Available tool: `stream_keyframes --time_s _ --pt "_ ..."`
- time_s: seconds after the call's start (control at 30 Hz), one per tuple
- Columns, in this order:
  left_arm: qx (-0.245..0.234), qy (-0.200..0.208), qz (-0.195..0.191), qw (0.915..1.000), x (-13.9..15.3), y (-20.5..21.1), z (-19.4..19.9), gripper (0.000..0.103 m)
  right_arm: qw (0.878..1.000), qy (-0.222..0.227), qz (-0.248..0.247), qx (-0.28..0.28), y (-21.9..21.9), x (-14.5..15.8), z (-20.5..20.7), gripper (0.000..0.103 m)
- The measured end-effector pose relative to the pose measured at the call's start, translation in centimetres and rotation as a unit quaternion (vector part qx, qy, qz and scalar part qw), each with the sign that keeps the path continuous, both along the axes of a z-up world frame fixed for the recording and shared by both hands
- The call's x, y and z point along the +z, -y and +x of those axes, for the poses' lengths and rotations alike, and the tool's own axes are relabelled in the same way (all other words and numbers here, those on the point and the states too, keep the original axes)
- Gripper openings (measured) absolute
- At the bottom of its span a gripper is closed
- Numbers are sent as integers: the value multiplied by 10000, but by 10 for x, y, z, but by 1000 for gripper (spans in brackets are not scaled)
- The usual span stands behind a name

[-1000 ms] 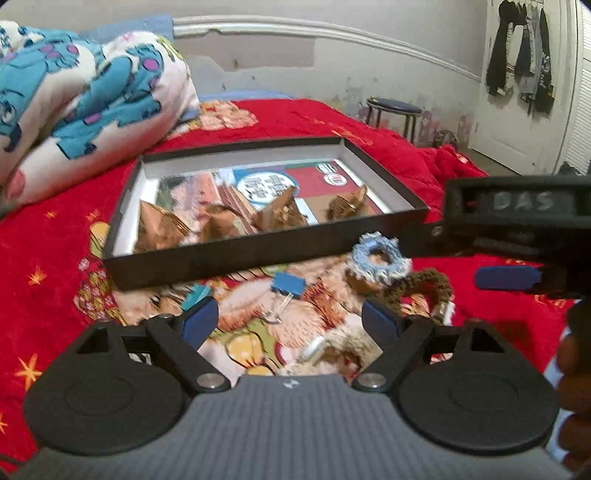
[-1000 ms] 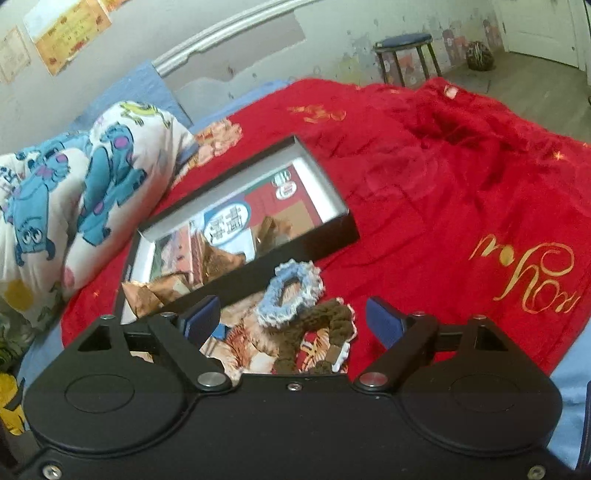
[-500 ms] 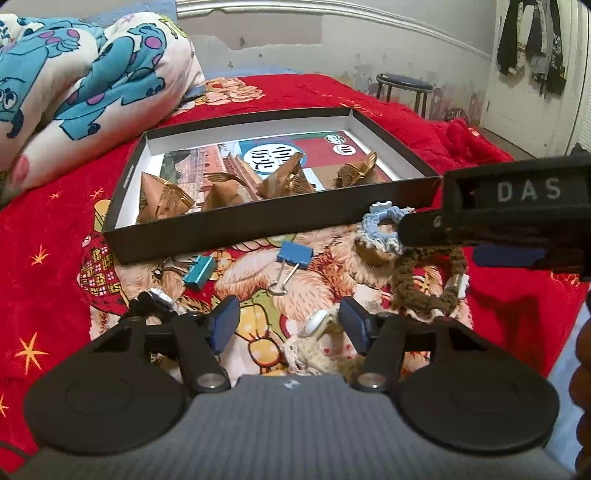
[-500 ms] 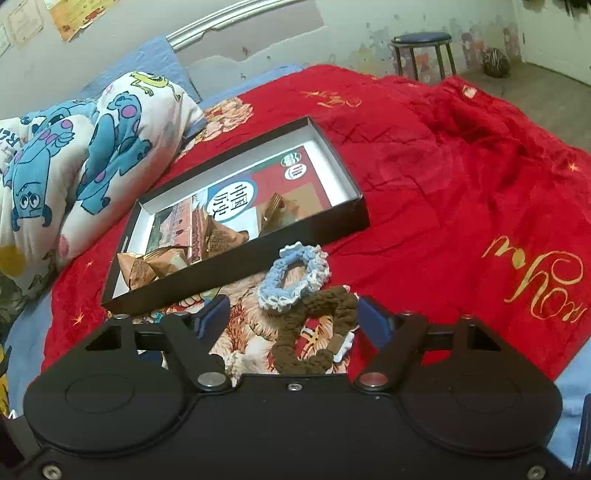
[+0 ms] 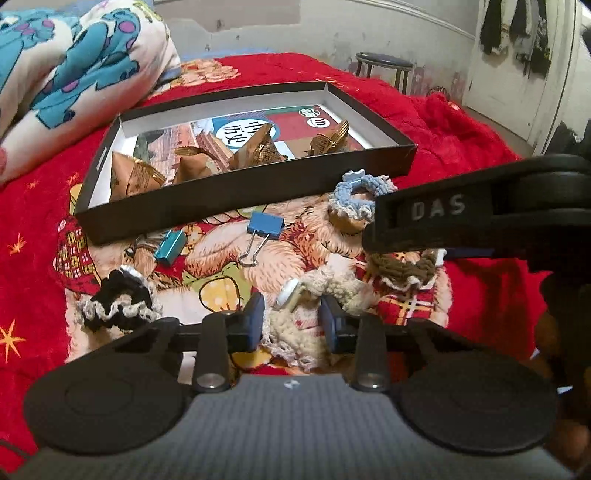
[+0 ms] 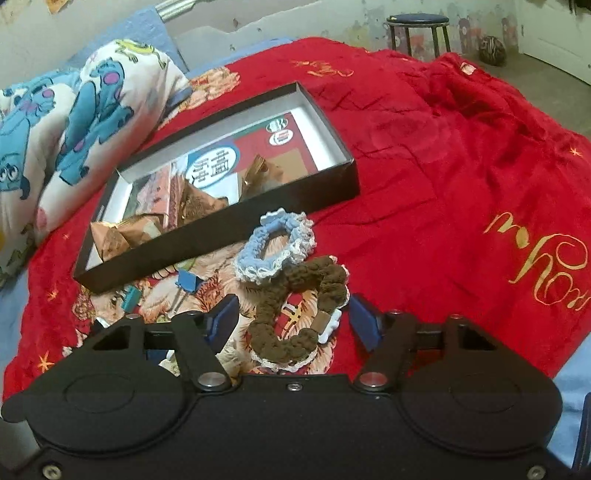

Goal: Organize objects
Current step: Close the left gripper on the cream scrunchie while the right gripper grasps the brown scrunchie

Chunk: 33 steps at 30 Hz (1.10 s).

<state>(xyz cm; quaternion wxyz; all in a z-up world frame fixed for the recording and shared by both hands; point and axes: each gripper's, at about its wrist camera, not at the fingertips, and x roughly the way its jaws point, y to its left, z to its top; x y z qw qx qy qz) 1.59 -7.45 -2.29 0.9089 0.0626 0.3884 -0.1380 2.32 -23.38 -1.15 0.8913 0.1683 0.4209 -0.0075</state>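
Observation:
A black shallow box (image 5: pixel 236 192) (image 6: pixel 221 229) with several gold-wrapped packets lies on the red blanket. In front of it lie a blue scrunchie (image 5: pixel 351 195) (image 6: pixel 275 245), a brown scrunchie (image 6: pixel 295 317) (image 5: pixel 402 266), a cream scrunchie (image 5: pixel 306 325), a black scrunchie (image 5: pixel 118 299) and two blue binder clips (image 5: pixel 264 229) (image 5: pixel 170 247). My left gripper (image 5: pixel 291 319) has its fingers closed in on the cream scrunchie. My right gripper (image 6: pixel 295 321) is open, its fingers either side of the brown scrunchie. The right gripper's body crosses the left wrist view (image 5: pixel 461 210).
A monster-print pillow (image 5: pixel 66 66) (image 6: pixel 66 122) lies at the back left. A round stool (image 5: pixel 384 66) (image 6: pixel 417 26) stands beyond the bed by the wall. Red blanket (image 6: pixel 461 166) stretches to the right of the box.
My left gripper has lowered and its fingers have closed in around the cream scrunchie. My right gripper has lowered over the brown scrunchie and narrowed a little.

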Motion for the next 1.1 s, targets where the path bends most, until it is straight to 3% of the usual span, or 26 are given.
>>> stream_keyframes --time_s 0.2,0.27,0.3,0.43,0.53,0.63,0.9,1.1 --pt "-45 12 123 9999 -1 3 1 35 9995 -163 -271 58 -12 -5 5 64" --pt "-82 35 163 9998 -1 3 1 19 9992 -206 -354 12 -14 -5 6 54" --pt "-70 66 216 9997 -1 4 1 16 9989 -217 -404 -19 -14 -5 7 51" --pt "-54 135 276 9995 -1 6 -1 15 9992 -207 -353 -6 -14 -7 9 24" --pt "-38 171 296 9994 -1 6 -1 14 9996 -249 -144 35 -16 -8 13 15" --pt "28 157 224 9996 0 4 -1 14 9997 -229 -125 8 -19 -7 15 13" --pt "136 214 163 9995 4 0 -1 14 9974 -214 680 -100 -5 -9 15 13" --pt "243 214 85 9994 6 -4 -1 14 9958 -26 912 1 -7 -3 13 13"
